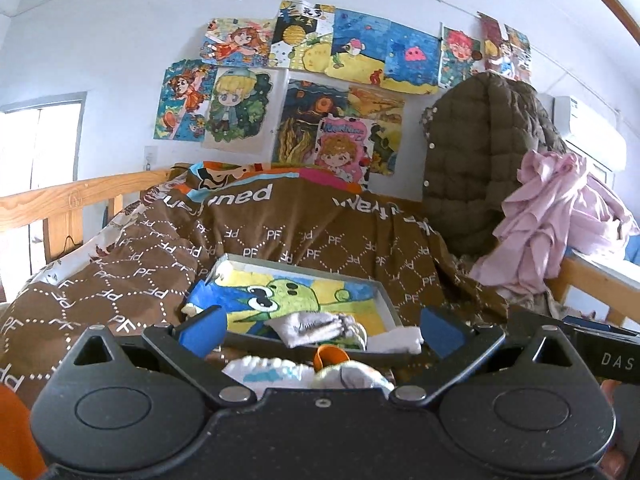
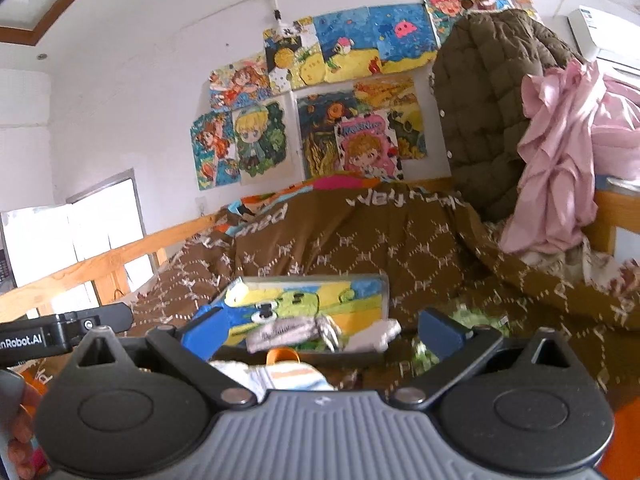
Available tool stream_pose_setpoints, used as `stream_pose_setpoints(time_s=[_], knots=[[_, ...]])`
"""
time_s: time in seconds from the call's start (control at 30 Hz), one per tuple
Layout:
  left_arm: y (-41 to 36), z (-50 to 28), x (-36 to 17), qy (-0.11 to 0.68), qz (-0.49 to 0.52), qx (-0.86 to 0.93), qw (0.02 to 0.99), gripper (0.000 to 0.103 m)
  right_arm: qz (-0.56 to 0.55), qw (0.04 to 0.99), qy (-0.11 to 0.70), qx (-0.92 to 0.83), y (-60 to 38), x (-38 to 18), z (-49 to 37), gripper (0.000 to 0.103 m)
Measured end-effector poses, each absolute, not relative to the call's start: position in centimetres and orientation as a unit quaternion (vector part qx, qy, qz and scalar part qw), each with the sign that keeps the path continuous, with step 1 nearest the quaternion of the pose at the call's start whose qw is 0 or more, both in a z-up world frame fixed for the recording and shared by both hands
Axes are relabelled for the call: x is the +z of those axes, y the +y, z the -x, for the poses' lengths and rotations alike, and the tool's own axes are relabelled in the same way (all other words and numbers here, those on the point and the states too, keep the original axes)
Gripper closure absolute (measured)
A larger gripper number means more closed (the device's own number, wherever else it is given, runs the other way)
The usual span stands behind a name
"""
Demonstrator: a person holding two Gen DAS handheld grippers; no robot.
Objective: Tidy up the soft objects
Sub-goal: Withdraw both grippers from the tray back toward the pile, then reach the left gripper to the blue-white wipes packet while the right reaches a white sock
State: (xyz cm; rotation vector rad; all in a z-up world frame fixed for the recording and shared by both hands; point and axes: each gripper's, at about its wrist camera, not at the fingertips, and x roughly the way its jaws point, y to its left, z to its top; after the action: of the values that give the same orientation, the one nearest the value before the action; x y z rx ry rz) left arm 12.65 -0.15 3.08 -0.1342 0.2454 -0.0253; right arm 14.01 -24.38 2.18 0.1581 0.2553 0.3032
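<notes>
A shallow box with a green cartoon picture inside lies on the brown quilt. Grey socks rest in its near end and a white sock hangs over its near rim. More socks, white, blue-striped and orange, lie just below my left gripper, which is open with nothing between its blue fingers. In the right wrist view the same box, grey socks and white sock show. My right gripper is open above a striped sock.
A wooden bed rail runs along the left. An olive quilted jacket and pink cloth hang at the right end. Drawings cover the wall. The other gripper's body shows at the left of the right wrist view.
</notes>
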Motion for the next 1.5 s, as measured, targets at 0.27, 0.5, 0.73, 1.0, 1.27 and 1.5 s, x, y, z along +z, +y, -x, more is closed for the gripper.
stream_pose_setpoints(time_s=[0.27,0.5,0.73,1.0,1.27,1.5], knots=[[0.1,-11.1,1.5,0.137,0.046,-0.025,0.989,0.001,-0.063,0.975,0.159,0.141,-23.7,0.5,-11.9,0.000],[0.7,-10.5,-0.1,0.159,0.038,-0.028,0.986,0.001,-0.041,0.976,0.183,0.114,-22.6,-0.3,-10.5,0.000],[1.2,-10.3,-1.4,0.185,0.034,-0.028,0.982,0.001,-0.066,0.954,0.266,0.123,-22.3,-2.1,-10.2,0.000],[1.4,-10.2,-2.8,0.210,0.031,-0.042,0.976,0.001,-0.068,0.940,0.309,0.128,-21.8,-3.2,-9.5,0.000],[2.2,-11.4,-4.2,0.257,0.052,-0.080,0.962,0.001,-0.044,0.929,0.340,0.139,-20.9,-3.8,-10.0,0.000],[2.7,-13.6,-6.1,0.309,0.101,-0.115,0.939,0.001,-0.039,0.917,0.367,0.152,-20.4,-4.6,-10.9,0.000]])
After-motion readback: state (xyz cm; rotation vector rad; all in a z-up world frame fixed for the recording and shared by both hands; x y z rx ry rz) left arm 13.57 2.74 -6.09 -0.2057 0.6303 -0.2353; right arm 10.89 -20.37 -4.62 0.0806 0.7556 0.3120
